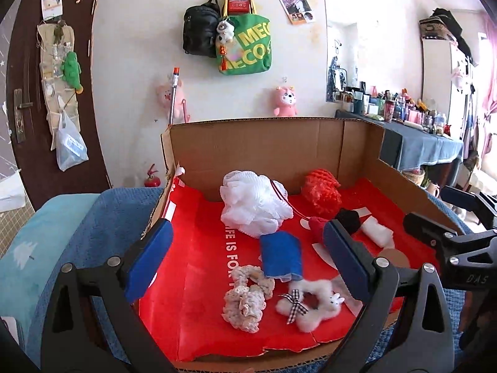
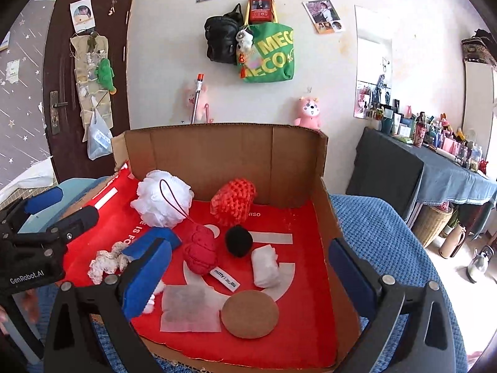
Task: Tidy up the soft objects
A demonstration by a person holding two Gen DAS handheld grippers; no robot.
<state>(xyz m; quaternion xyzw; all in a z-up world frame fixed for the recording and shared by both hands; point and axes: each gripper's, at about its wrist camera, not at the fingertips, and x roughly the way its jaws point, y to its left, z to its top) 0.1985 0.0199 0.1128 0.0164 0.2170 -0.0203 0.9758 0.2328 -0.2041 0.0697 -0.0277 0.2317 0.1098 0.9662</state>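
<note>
1. Left gripper (image 1: 245,261) and right gripper (image 2: 250,275): jaws spread wide, nothing held.
2. Soft items, e.g. white mesh bath pouf (image 1: 253,206) and red crocheted pouch (image 2: 233,201), lie loose in red-lined cardboard box (image 1: 254,149) on the bed, probably staged for sorting.

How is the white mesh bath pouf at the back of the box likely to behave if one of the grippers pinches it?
The white mesh bath pouf is bunched netting, so it would probably squash and spring back. It looks airy, hence likely light for its bulk. Its red cord lies looped over it and might snag the fingers. Rounded but ruffled, it should hardly roll on the red liner.
</note>
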